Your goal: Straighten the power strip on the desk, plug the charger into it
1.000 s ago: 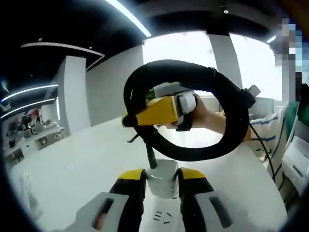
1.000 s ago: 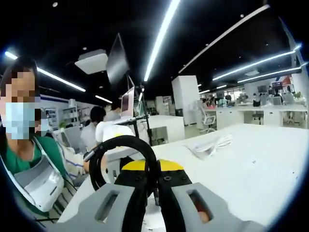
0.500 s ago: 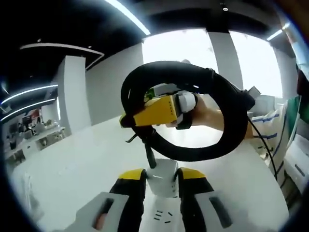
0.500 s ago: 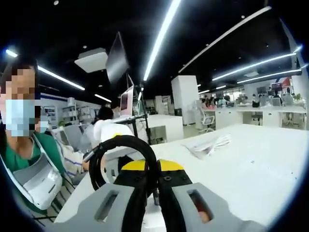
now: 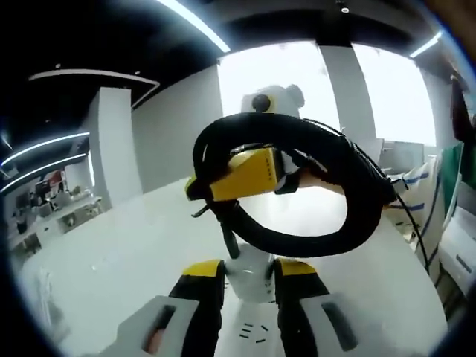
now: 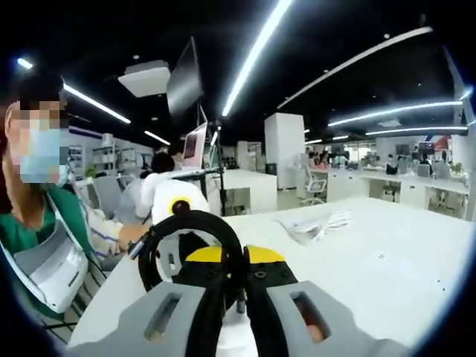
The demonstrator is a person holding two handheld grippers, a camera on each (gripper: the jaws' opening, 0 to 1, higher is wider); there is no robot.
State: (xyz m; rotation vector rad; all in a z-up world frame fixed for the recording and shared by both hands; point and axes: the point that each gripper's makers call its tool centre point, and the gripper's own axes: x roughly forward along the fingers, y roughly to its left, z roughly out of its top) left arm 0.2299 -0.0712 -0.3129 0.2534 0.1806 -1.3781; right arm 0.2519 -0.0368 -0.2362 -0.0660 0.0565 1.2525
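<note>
A: The left gripper view sits low and close, facing the thick black looped cable (image 5: 349, 193) over the white desk (image 5: 111, 260)

B: The right gripper view looks back across that desk (image 6: 387, 260), sharing the loop (image 6: 190, 227)

in the left gripper view the right gripper (image 5: 195, 186) has rolled, lens box now above the cable loop (image 5: 349, 212), hiding the hand.
</note>
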